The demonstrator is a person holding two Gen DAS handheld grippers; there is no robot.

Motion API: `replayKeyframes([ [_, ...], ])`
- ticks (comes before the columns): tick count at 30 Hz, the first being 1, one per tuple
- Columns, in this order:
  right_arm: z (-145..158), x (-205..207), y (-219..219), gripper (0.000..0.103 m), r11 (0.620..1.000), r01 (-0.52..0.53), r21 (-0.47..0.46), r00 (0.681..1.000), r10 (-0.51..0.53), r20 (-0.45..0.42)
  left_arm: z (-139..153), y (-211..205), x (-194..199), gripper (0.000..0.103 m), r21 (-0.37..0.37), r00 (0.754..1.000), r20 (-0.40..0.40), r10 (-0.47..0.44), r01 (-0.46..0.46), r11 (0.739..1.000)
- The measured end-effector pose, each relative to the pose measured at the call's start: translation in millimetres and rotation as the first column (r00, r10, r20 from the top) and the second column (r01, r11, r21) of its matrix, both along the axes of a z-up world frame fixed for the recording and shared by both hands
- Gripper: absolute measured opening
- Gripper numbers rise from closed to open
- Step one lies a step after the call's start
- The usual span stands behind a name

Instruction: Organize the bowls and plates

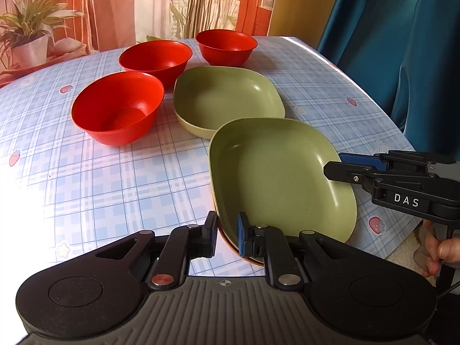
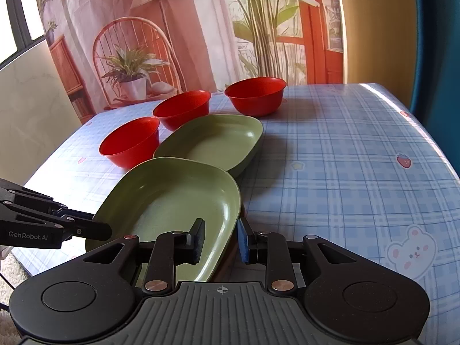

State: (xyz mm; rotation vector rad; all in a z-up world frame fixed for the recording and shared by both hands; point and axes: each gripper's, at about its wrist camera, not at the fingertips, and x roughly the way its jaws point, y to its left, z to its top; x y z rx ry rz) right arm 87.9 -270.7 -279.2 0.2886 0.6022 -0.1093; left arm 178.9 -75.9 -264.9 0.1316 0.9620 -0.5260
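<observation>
A near green plate (image 1: pixel 276 178) (image 2: pixel 175 198) rests on something orange-brown, of which only an edge (image 1: pixel 230 244) shows. My left gripper (image 1: pixel 227 237) straddles its near-left rim, one finger inside and one outside, with a small gap. My right gripper (image 2: pixel 220 241) straddles its right rim the same way and shows in the left wrist view (image 1: pixel 339 165). A second green plate (image 1: pixel 227 97) (image 2: pixel 215 141) lies just behind. Three red bowls (image 1: pixel 118 107) (image 1: pixel 156 59) (image 1: pixel 225 46) stand behind and to the left.
The table (image 2: pixel 345 166) has a blue checked cloth. Its right edge drops off near a blue curtain (image 1: pixel 402 43). A printed backdrop with a plant and chair (image 2: pixel 132 66) stands behind the table. The left gripper's arm (image 2: pixel 43 224) reaches in from the left.
</observation>
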Motion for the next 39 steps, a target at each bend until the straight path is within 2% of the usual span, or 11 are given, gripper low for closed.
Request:
replayKeyframes([
  [2,1.6,-0.2,1.2,0.028,1.000,0.002,-0.012,1.000,-0.002,0.003,1.3,3.0,0.6,0.015,-0.013,1.000,0.007,0.006,-0.006,1.000],
  [8,7.5,1.5,-0.7,0.029,0.999,0.014,-0.038,1.000,-0.013,0.014,4.8,13.5,8.4,0.016,-0.063,0.998,0.010,0.054,-0.053,0.997],
  [11,10.2,7.3,-6.5,0.029,0.999,0.015,-0.028,1.000,-0.014,0.019,5.7,20.3,18.2,0.026,-0.106,0.996,0.005,0.088,-0.087,0.991],
  [12,12.0,9.8,-7.7,0.029,0.999,0.014,-0.030,1.000,-0.013,0.024,6.1,21.9,22.5,0.035,-0.117,0.995,0.006,0.104,-0.103,0.988],
  [13,14.4,12.7,-8.4,0.029,0.999,0.015,-0.042,0.999,-0.013,0.032,6.8,23.1,28.0,0.037,-0.126,0.992,0.008,0.123,-0.121,0.985],
  [16,21.4,25.3,-11.5,0.029,0.997,0.010,-0.078,0.999,-0.006,0.051,10.6,21.5,45.7,0.037,-0.142,0.987,0.020,0.160,-0.155,0.978],
  [21,29.3,49.2,-25.8,0.029,0.996,0.032,-0.081,0.996,-0.025,0.082,15.9,4.8,72.6,0.037,-0.116,0.986,0.058,0.159,-0.152,0.982],
  [25,26.2,68.5,-42.2,0.029,0.997,0.048,-0.053,0.995,-0.043,0.085,7.6,-1.0,94.8,0.037,-0.112,0.984,0.037,0.176,-0.171,0.979],
  [39,-12.7,100.5,-66.4,0.029,0.995,0.055,0.079,0.998,-0.058,0.037,-16.7,-22.5,123.7,0.037,-0.057,0.991,0.015,0.132,-0.131,0.990],
])
